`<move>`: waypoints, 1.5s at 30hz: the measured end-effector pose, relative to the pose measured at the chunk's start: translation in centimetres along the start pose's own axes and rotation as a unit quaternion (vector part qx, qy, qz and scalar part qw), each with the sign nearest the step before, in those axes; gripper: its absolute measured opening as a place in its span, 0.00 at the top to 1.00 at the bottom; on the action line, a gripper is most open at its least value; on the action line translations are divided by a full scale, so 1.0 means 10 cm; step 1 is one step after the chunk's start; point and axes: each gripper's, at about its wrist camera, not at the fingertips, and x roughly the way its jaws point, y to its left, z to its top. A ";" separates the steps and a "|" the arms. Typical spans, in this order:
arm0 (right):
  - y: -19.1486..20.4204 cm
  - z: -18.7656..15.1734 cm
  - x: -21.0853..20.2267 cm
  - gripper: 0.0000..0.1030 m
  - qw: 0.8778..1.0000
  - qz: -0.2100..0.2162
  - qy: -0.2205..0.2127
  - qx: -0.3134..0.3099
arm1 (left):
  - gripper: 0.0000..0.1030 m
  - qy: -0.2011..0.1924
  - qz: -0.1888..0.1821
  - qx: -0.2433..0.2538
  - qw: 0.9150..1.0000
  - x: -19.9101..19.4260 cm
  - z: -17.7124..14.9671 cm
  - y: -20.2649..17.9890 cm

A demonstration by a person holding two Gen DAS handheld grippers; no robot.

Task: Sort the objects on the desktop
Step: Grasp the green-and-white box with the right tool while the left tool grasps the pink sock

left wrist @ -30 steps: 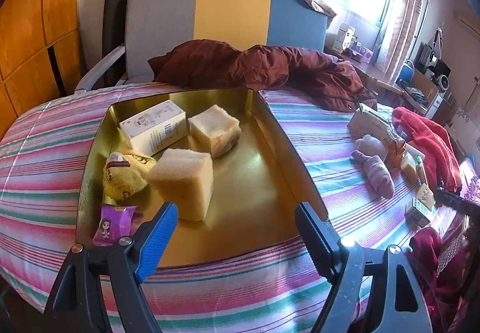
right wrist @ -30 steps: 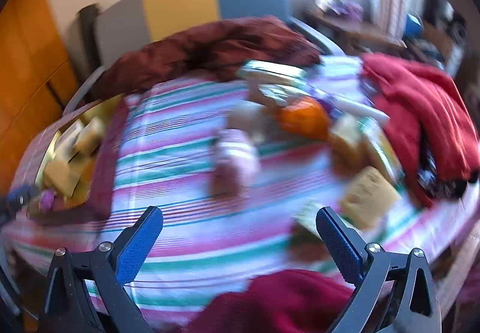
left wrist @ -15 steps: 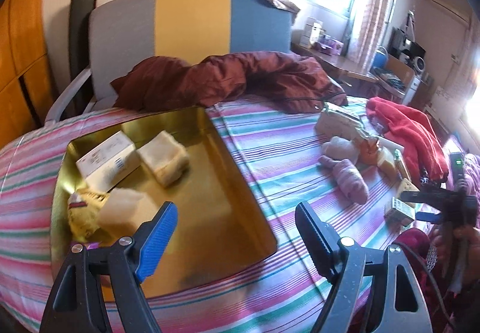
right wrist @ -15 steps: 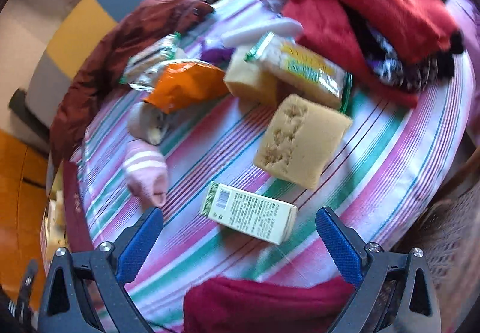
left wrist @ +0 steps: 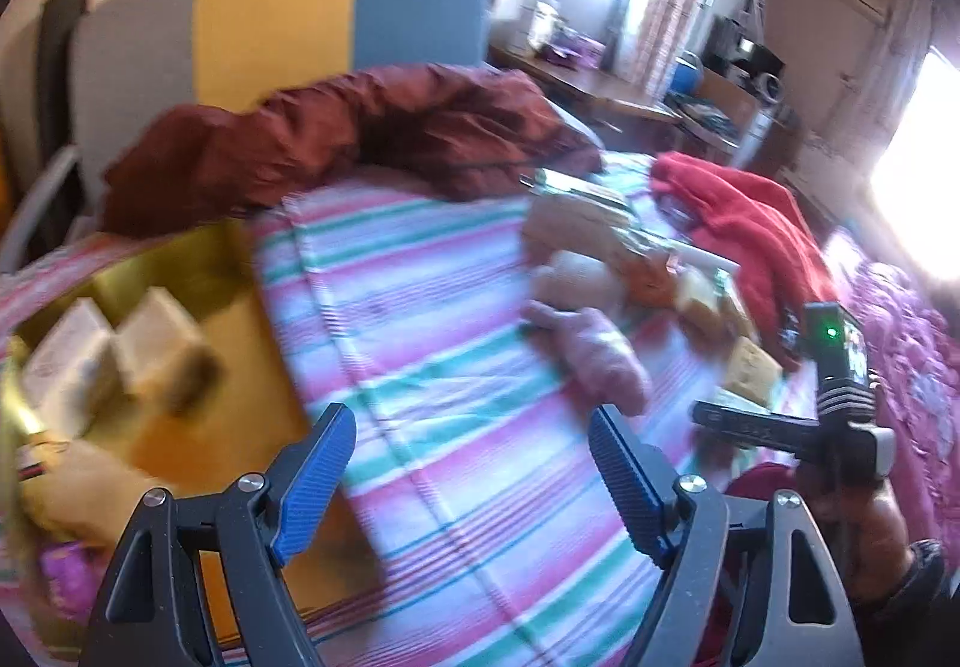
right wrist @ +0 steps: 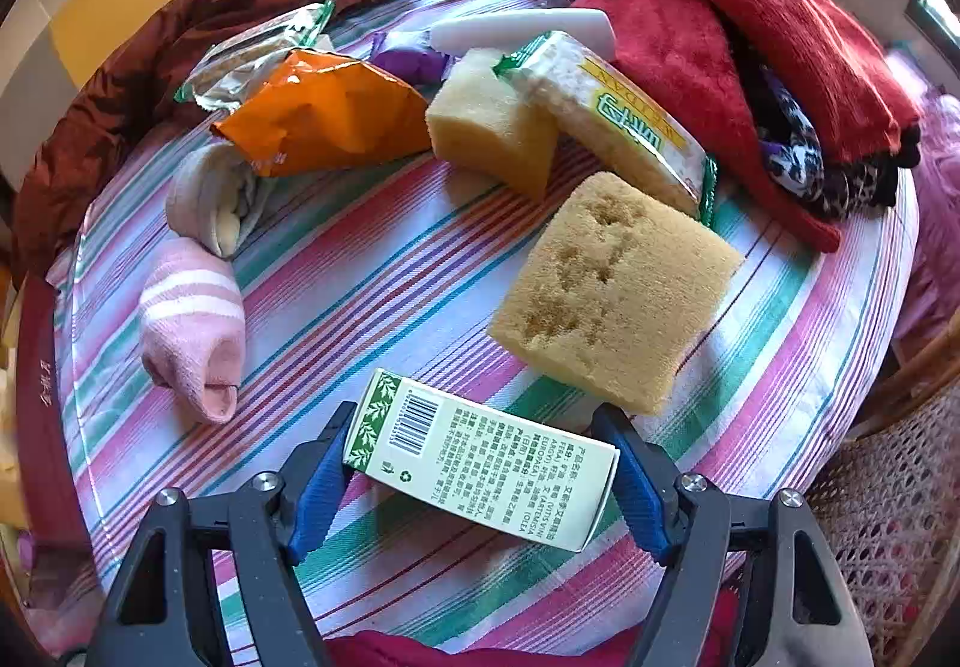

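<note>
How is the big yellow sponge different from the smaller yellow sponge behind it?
The big sponge is browner with rough pits on top; the small sponge is paler and smoother. The big sponge lies clear on the striped cloth; the small sponge has the wrapped sponge packet leaning on it and sits by the orange bag. Both are blocky, unwrapped foam.

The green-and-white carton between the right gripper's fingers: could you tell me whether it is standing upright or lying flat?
Lying flat. The carton rests on a broad side on the striped cloth, barcode and printed text facing up.
</note>
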 end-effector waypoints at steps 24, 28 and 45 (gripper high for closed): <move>0.36 0.03 -0.11 0.25 0.996 0.009 -0.041 -0.077 | 0.42 0.146 -0.063 -0.007 0.987 1.60 0.45 -0.61; 0.34 -0.01 -0.11 0.25 0.996 0.006 -0.035 -0.087 | 0.41 0.147 -0.054 0.005 0.988 1.73 0.40 -0.65; 0.50 -0.16 -0.06 0.25 0.989 -0.020 -0.014 -0.145 | 0.39 0.131 -0.037 0.031 0.990 1.73 0.35 -0.67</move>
